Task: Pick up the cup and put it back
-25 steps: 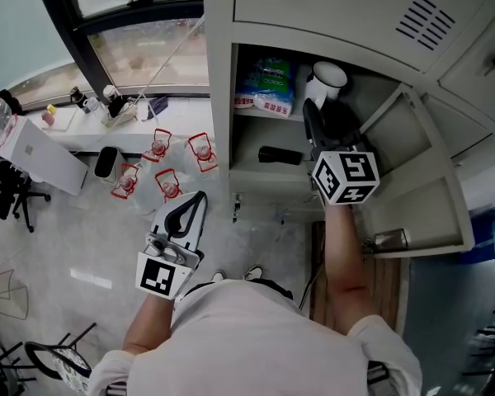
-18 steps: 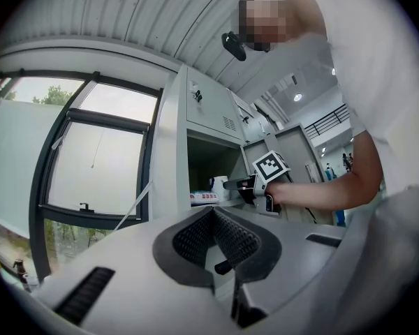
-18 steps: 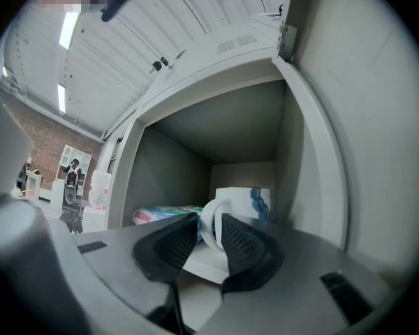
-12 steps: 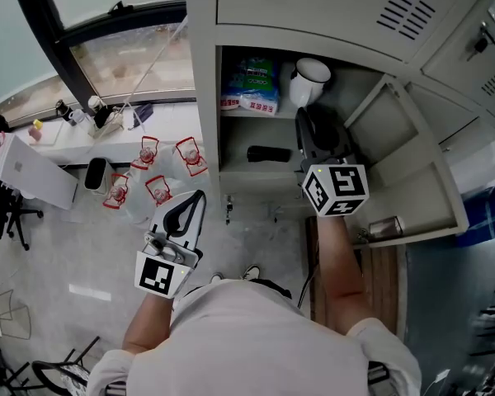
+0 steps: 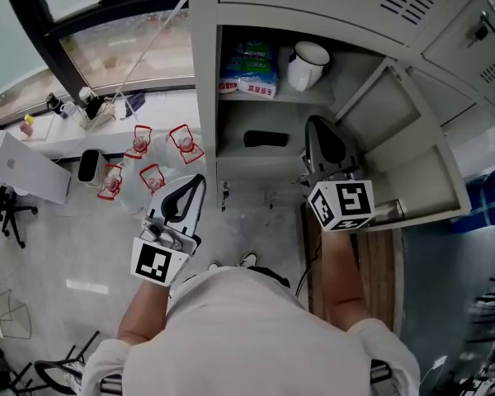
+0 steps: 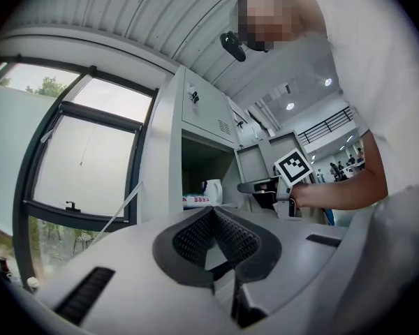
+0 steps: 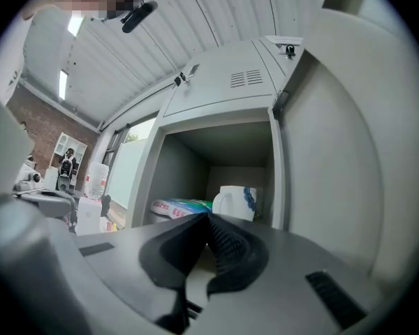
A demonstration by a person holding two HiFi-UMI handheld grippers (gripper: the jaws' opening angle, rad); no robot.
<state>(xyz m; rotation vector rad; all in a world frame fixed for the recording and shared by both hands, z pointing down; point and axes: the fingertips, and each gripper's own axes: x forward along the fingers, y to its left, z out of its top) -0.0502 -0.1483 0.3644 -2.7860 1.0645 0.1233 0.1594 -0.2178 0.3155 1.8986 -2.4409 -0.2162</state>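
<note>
White cup [image 5: 307, 64] with a side handle and a blue mark, upright on the upper shelf [image 5: 290, 96] of the open locker [image 5: 313, 11], just beside a blue-green packet [image 5: 252, 68]

Locker's upper shelf [image 5: 287, 97] w/ white cup [image 5: 307, 63] beside plastic pkt [image 5: 249, 69].

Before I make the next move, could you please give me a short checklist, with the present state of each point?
1. Cup stands upright on the upper shelf: ok.
2. Right hand-held gripper shut, nothing between its jaws, clear of the cup: ok.
3. Left hand-held gripper shut and empty, held low, far from the shelf: ok.
4. Locker door open, way to the shelf free: ok.
5. Gap between the cup and the packet beside it: cannot tell.
</note>
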